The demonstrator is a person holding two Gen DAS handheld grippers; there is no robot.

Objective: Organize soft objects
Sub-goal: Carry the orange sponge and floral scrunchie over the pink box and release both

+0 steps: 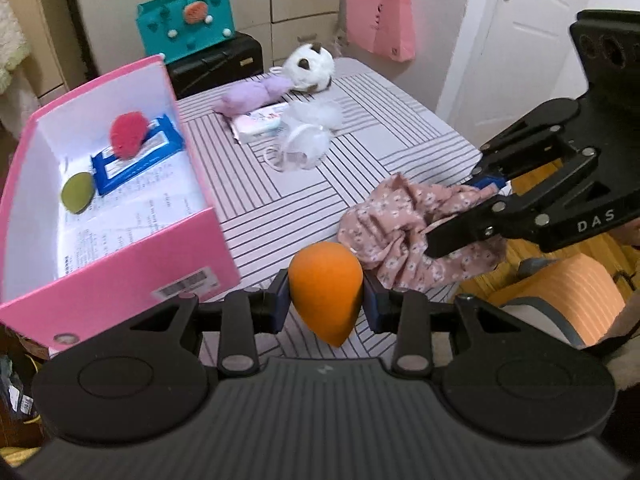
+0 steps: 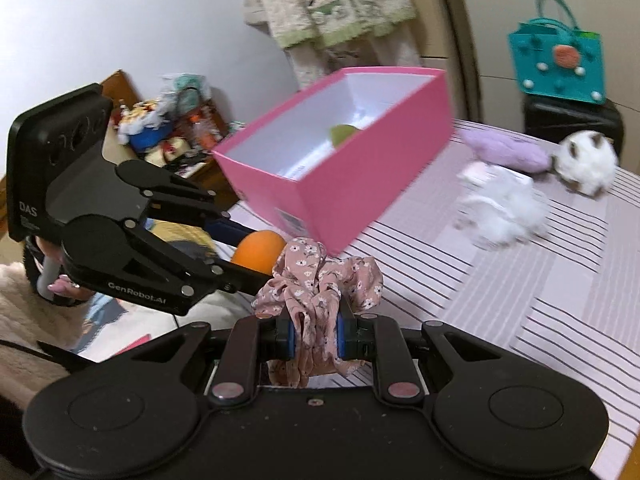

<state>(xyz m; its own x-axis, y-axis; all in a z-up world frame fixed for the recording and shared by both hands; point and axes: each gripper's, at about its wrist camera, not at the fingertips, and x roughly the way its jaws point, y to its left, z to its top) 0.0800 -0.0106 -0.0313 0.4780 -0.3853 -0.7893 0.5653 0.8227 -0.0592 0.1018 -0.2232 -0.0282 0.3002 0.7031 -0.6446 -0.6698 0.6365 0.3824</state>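
Both hands are loaded and mid-carry, heading for the pink box (image 1: 120, 268) that sits on the left of the striped table (image 1: 280, 200): my read is this is the transport step, with the drop into the box next. That box already holds a red sponge (image 1: 125, 136), a green sponge (image 1: 77, 192) and a blue wipes pack (image 1: 136, 156) on its white floor. The right gripper (image 2: 316, 340) is pinching the floral scrunchie (image 2: 320, 280), fabric bunched between its blue pads (image 2: 286, 340). The left gripper (image 1: 326, 304) is squeezed onto the orange sponge (image 1: 325, 288), blunt end up, tip hanging down, just at the near table edge beside the box's near corner. Next up, each load needs to clear the box wall and hang over the open interior before the jaws let go; the scrunchie may cling to the pads. Farther back, a white plush (image 1: 310, 66), a purple soft toy (image 1: 252, 96), a pale packet (image 1: 260, 122) and a white puff (image 1: 316, 120) wait on the cloth. Beyond, a teal bag (image 1: 186, 20) tops a black case (image 1: 216, 64), with a pink bag (image 1: 380, 20) hanging by the white door (image 1: 516, 40).
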